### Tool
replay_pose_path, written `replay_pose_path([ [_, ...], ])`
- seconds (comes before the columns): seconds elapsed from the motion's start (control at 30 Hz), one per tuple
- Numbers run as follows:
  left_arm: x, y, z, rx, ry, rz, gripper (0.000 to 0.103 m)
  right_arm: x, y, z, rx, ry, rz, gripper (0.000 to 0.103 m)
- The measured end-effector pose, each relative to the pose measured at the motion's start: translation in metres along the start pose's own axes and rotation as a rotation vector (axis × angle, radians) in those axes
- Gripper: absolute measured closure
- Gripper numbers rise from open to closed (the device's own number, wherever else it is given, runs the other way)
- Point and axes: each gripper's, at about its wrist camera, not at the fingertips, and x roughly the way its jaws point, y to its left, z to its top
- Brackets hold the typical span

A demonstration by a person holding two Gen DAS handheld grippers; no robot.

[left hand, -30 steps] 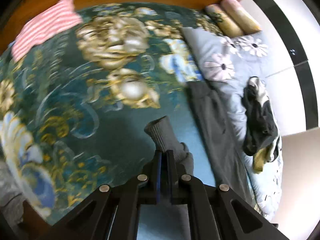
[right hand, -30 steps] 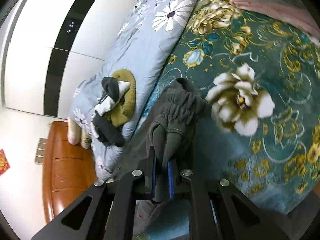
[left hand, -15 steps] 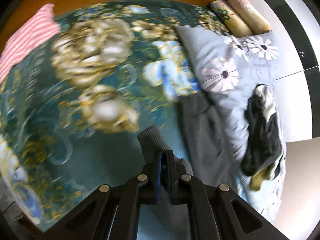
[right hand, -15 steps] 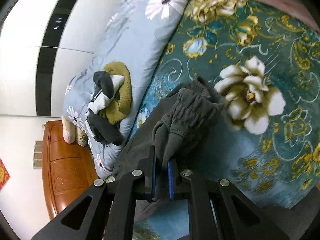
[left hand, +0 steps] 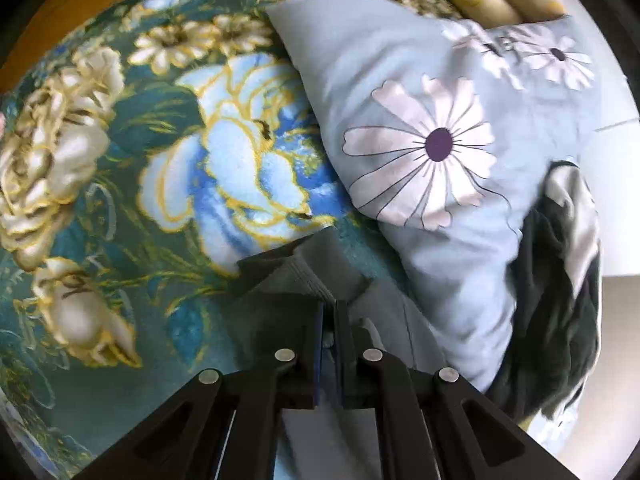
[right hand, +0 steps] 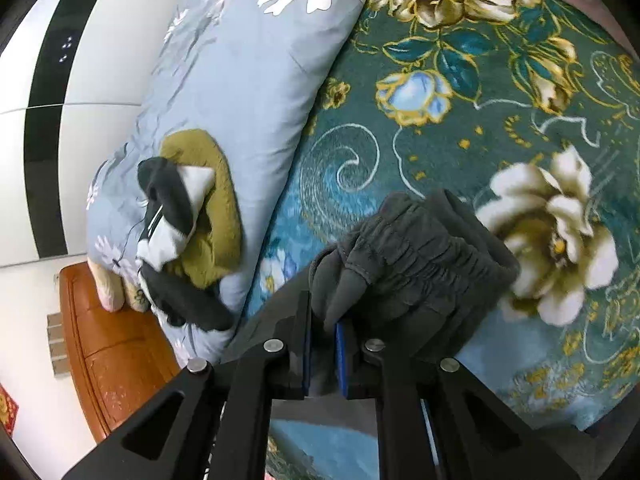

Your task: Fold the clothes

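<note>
The left gripper [left hand: 329, 312] has its jaws closed narrow on a ribbed cuff of the dark grey fabric trousers [left hand: 308, 276], and the right gripper [right hand: 323, 328] pinches their gathered elastic waistband [right hand: 416, 256]. The trousers lie on the teal floral bedspread [right hand: 460, 140], just beside a pale blue daisy-print pillow [left hand: 420, 140] carrying a heap of dark clothes [right hand: 176, 216].

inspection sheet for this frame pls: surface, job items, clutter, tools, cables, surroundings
Surface: teal floral bedspread.
Job's things: grey trousers, gathered waistband bunched at the right tool; another end at the left tool.
Clutter: pile of dark, white and olive clothes on the blue daisy quilt.
Grippers: left tool shut on grey trousers; right tool likewise.
Cables: nothing seen.
Surroundings: wooden bed frame, white and black wall panels.
</note>
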Motion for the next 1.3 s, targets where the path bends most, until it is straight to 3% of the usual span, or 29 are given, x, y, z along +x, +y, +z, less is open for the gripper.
replay_pose_path([
  [0.17,0.018,-0.009,0.01,0.003,0.025,-0.04,0.093,0.015,0.003,0.011,-0.01,-0.01,-0.045,0.089],
  [0.27,0.005,-0.016,0.009,0.105,0.017,-0.096,0.072,0.02,0.006,0.013,-0.039,-0.019,-0.034,0.082],
  [0.33,-0.011,-0.011,0.01,0.128,-0.021,-0.128,0.058,0.021,0.009,0.014,-0.064,-0.038,-0.01,0.058],
  [0.4,-0.026,0.001,0.013,0.127,-0.063,-0.12,0.051,0.014,0.014,0.012,-0.099,-0.077,0.022,0.041],
  [0.43,-0.031,0.008,0.012,0.126,-0.081,-0.111,0.048,0.011,0.016,0.011,-0.116,-0.097,0.039,0.04],
  [0.53,-0.031,0.03,0.007,0.127,-0.087,-0.056,0.047,-0.004,0.009,0.001,-0.141,-0.134,0.107,0.037],
  [0.7,-0.003,0.057,-0.013,0.091,-0.033,-0.053,0.046,-0.013,-0.052,-0.014,-0.029,-0.161,0.073,0.034],
  [0.9,0.022,0.046,-0.018,0.112,-0.049,-0.005,0.046,0.0,-0.106,-0.033,0.088,-0.137,0.058,0.034],
  [0.97,0.027,0.045,-0.018,0.097,-0.056,0.001,0.046,0.013,-0.112,-0.038,0.107,-0.112,0.055,0.034],
  [1.17,0.03,0.042,-0.02,0.096,-0.079,0.023,0.047,0.039,-0.108,-0.033,0.149,-0.147,0.013,0.034],
  [1.2,0.029,0.042,-0.02,0.089,-0.082,0.023,0.048,0.041,-0.105,-0.033,0.141,-0.158,0.008,0.032],
  [1.3,0.028,0.038,-0.023,0.082,-0.082,0.018,0.072,0.042,-0.093,-0.033,0.121,-0.183,-0.011,0.033],
])
